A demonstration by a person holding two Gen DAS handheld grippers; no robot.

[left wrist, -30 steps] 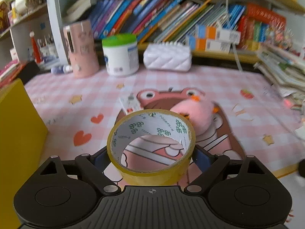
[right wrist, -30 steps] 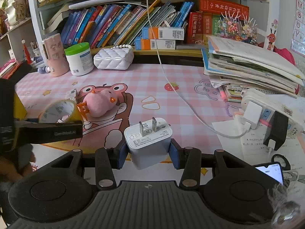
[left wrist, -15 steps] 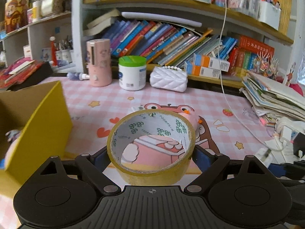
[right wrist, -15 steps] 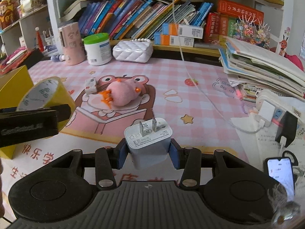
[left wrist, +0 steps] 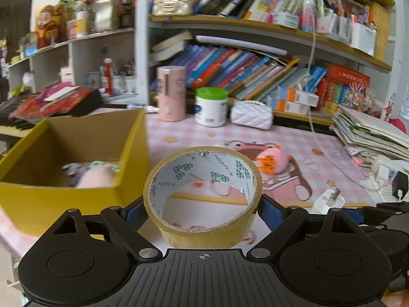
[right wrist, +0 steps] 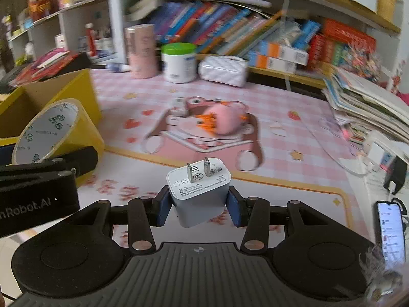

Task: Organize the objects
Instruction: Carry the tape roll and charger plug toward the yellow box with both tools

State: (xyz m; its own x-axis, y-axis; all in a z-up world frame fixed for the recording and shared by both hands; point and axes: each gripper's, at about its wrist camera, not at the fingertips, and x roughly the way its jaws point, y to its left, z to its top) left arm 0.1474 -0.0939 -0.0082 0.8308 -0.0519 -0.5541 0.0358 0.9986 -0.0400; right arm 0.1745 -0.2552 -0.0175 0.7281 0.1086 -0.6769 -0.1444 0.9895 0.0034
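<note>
My left gripper (left wrist: 203,209) is shut on a roll of yellow tape (left wrist: 204,220), held above the table's front edge. An open yellow cardboard box (left wrist: 64,186) stands just to its left, with a pink soft item (left wrist: 95,176) inside. My right gripper (right wrist: 199,204) is shut on a white wall charger (right wrist: 199,194), prongs pointing away. In the right wrist view the tape roll (right wrist: 46,133) and the left gripper's body (right wrist: 38,179) show at the left, in front of the box (right wrist: 87,94). A pink plush toy (right wrist: 225,122) and a small white item (right wrist: 179,107) lie on the cartoon mat.
At the back stand a pink cylinder (left wrist: 171,93), a green-lidded white jar (left wrist: 211,107) and a white quilted pouch (left wrist: 251,115) under shelves of books. A stack of papers (left wrist: 370,135), a power strip (right wrist: 381,151) and a phone (right wrist: 389,230) sit at the right.
Both grippers have drawn back from the table and swung left with their loads. The yellow box has come fully into the left wrist view, showing its inside.
</note>
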